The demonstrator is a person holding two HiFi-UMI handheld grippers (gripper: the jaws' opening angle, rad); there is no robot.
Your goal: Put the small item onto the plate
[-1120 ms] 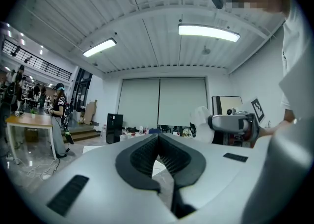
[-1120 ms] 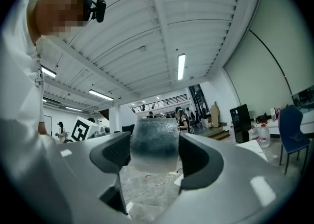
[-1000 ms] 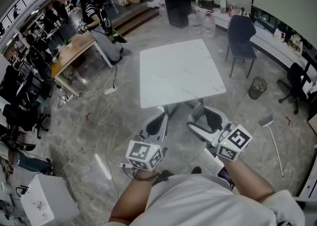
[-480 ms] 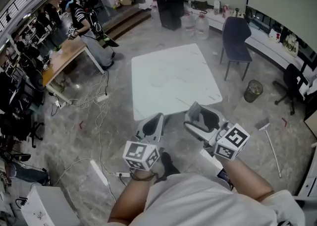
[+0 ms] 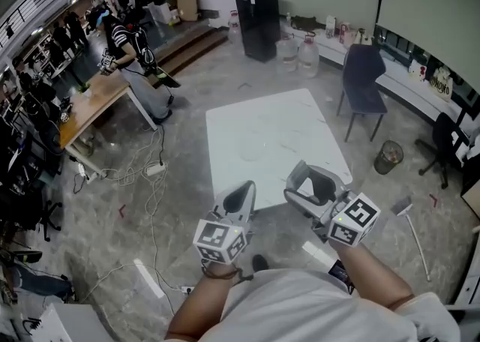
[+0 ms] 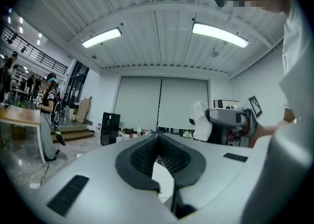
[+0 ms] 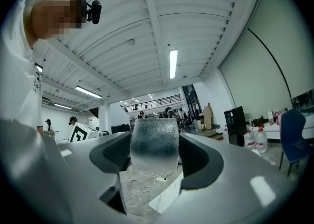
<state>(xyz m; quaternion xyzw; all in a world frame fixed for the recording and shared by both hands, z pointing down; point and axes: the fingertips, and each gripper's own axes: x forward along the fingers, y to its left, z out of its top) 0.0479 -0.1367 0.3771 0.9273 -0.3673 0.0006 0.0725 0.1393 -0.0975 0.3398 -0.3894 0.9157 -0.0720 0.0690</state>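
Note:
In the right gripper view, my right gripper (image 7: 154,137) is shut on a small frosted, translucent item (image 7: 154,152), which stands upright between the pads. The head view shows that gripper (image 5: 301,178) held over the near edge of the white table (image 5: 285,119). My left gripper (image 5: 247,189) hovers beside it at the table's near left corner. In its own view the left gripper (image 6: 158,143) has its ribbed pads pressed together with nothing between them. A faint round outline (image 5: 253,151), perhaps a clear plate, lies on the tabletop ahead of both grippers.
A dark chair (image 5: 362,70) stands at the table's right, with a bin (image 5: 388,157) and a broom (image 5: 411,217) on the floor beyond. A black cabinet (image 5: 260,12) and water bottles (image 5: 307,52) are at the back. Cables (image 5: 154,172) and a wooden desk (image 5: 94,100) with people are on the left.
The view has shifted and the table's near edge now lies closer to both grippers. The left gripper sits a little higher. Neither gripper's hold has changed.

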